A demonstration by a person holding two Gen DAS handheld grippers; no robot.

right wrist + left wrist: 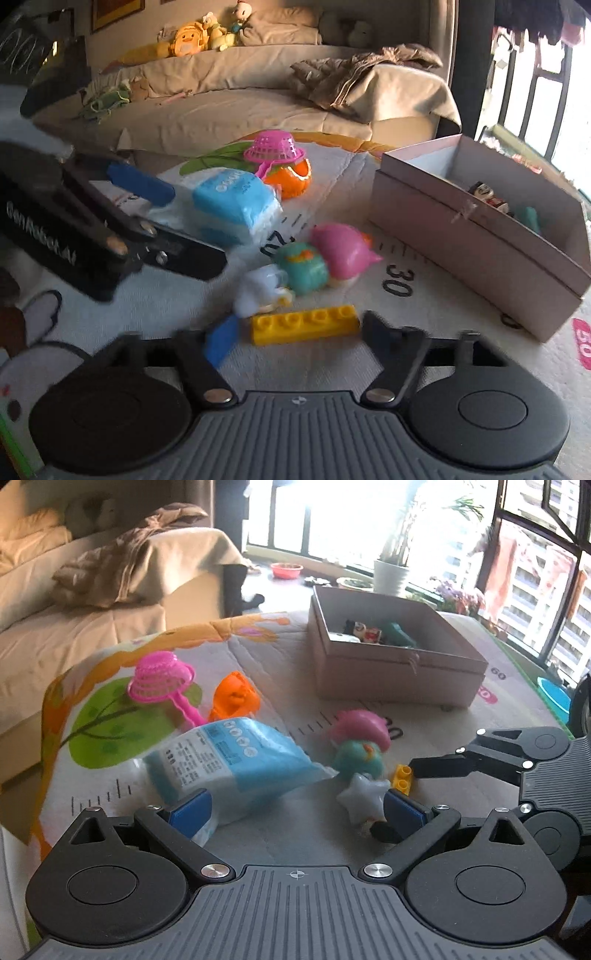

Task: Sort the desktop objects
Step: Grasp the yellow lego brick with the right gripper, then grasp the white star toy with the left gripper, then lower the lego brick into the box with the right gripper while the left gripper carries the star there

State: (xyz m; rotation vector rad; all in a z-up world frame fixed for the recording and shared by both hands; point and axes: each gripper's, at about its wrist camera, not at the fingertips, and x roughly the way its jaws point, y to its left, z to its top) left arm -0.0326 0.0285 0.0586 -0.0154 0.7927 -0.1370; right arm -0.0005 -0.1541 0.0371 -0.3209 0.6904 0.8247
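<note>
My left gripper [295,806] is open; the blue tissue pack [236,760] lies by its left pad and a pale star toy [360,797] touches its right pad. My right gripper [295,336] is open around a yellow brick [304,325] lying on the mat; the brick also shows in the left wrist view [402,778]. A teal and pink toy [325,254] and a white toy [260,290] lie just beyond it. A pink strainer [159,679] and orange toy [234,698] lie farther back. The cardboard box [399,664] holds several small toys.
The play mat [258,646] covers the table. A beige sofa [240,107] with a brown jacket stands behind it. Potted plants [391,572] and a red bowl stand by the window. The left gripper's body [92,221] reaches in from the left in the right wrist view.
</note>
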